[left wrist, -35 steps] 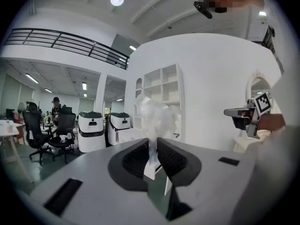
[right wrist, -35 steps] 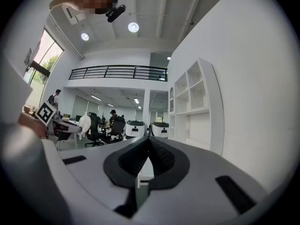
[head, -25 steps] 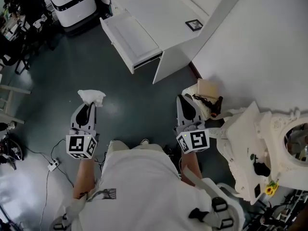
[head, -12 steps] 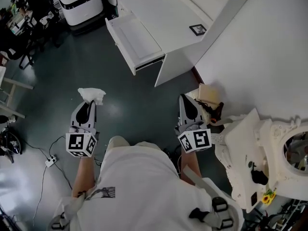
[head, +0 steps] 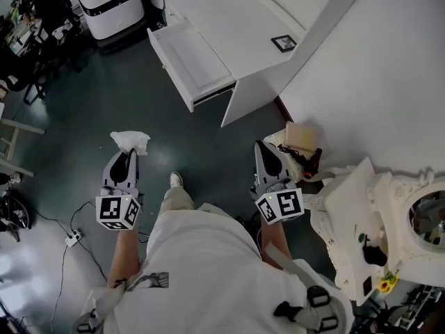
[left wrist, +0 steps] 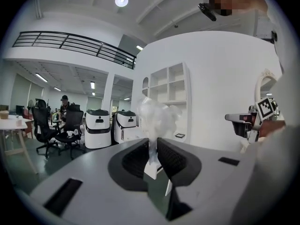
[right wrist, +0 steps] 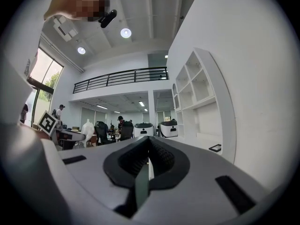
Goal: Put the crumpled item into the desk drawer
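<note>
The left tongs (head: 128, 153) are closed on the crumpled item (head: 131, 140), a white, wispy wad that sticks up and forward from between the pads; the left gripper view shows its lower end pinched there and its loose bulk blooming above the tips. The right tongs (head: 263, 146) are closed too, with nothing between them, as the right gripper view shows. The open drawer (head: 189, 56) lies ahead of the left tongs and off to their right, well apart across bare floor (head: 90, 103), and ahead and to the left of the right tongs. It is pulled out of the white worktop (head: 229, 16) with its long axis running slantwise, its open top in full sight from above. The left tongs carry the load, so the coming move looks like a reach forward and rightward over the near rim. From the left gripper view the wad itself blocks most of the line ahead, so the drawer is hard to pick out there. Whether the wad is tissue or thin film I cannot tell.
</note>
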Motion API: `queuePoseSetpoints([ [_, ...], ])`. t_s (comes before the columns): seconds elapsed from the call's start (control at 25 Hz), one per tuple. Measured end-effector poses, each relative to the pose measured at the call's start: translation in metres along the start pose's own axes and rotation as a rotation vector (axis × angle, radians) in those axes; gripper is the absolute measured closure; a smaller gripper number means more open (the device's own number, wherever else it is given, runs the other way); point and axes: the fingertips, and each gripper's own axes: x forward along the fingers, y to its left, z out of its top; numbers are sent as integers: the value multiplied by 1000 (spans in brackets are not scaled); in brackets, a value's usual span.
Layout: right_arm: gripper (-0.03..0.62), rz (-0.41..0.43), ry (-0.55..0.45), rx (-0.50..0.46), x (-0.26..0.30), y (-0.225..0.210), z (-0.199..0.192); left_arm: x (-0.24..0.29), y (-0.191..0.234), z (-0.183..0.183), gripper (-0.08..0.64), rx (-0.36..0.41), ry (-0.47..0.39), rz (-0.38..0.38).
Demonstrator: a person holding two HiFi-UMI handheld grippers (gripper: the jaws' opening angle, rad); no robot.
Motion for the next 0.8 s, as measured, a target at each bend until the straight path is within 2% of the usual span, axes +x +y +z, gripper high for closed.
queuePoseSetpoints([
  [0.24,581,-52,39,0,30,-18,-13,52,18,-14,495,-35,23,-45],
  [0.4,581,-98,51,-7,75,-36,-13,116,42,-10,495,-37,20,-87],
  [0.52,581,-117,72,6,124,-51,-19,168,63,1,495,-19,10,-119],
  [0.8,581,-80,100,-30,260,-48,-2,270,133,12,495,-29,17,-156],
])
